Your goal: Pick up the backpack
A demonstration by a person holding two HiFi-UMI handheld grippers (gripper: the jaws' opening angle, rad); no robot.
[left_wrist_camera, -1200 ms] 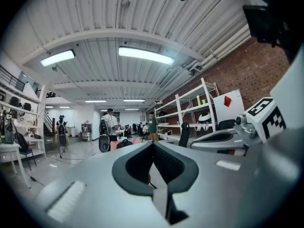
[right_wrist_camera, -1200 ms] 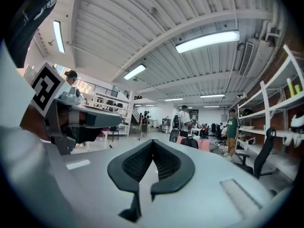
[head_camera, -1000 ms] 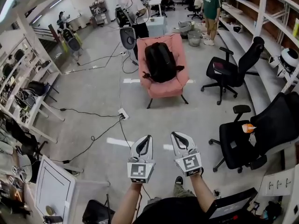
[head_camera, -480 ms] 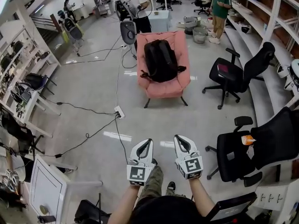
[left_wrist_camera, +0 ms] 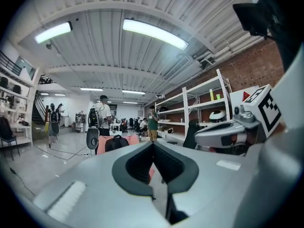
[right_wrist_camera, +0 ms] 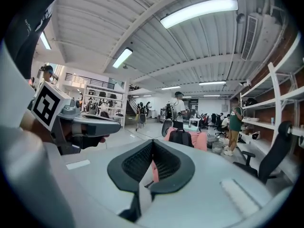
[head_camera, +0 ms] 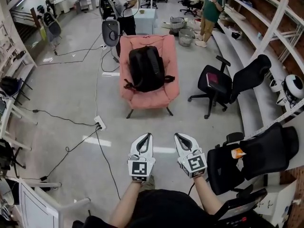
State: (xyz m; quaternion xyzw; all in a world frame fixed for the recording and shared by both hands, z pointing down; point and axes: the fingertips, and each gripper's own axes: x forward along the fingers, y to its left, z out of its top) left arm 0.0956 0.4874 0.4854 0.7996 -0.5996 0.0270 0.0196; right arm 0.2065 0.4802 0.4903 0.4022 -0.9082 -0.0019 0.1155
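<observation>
In the head view the backpack point(head_camera: 146, 68) covers the middle of the pink armchair point(head_camera: 159, 98), so the seat under it is not seen. At the top edge, the standing person point(head_camera: 126, 8) behind the armchair is cut off above the shoulders. On the office chair point(head_camera: 237, 82) at right lies a dark red thing point(head_camera: 212, 79), perhaps a book; it is too small to tell. In both gripper views the backpack is very small, and the left gripper point(left_wrist_camera: 153, 143) and the right gripper point(right_wrist_camera: 153, 141) hide its lower part.
</observation>
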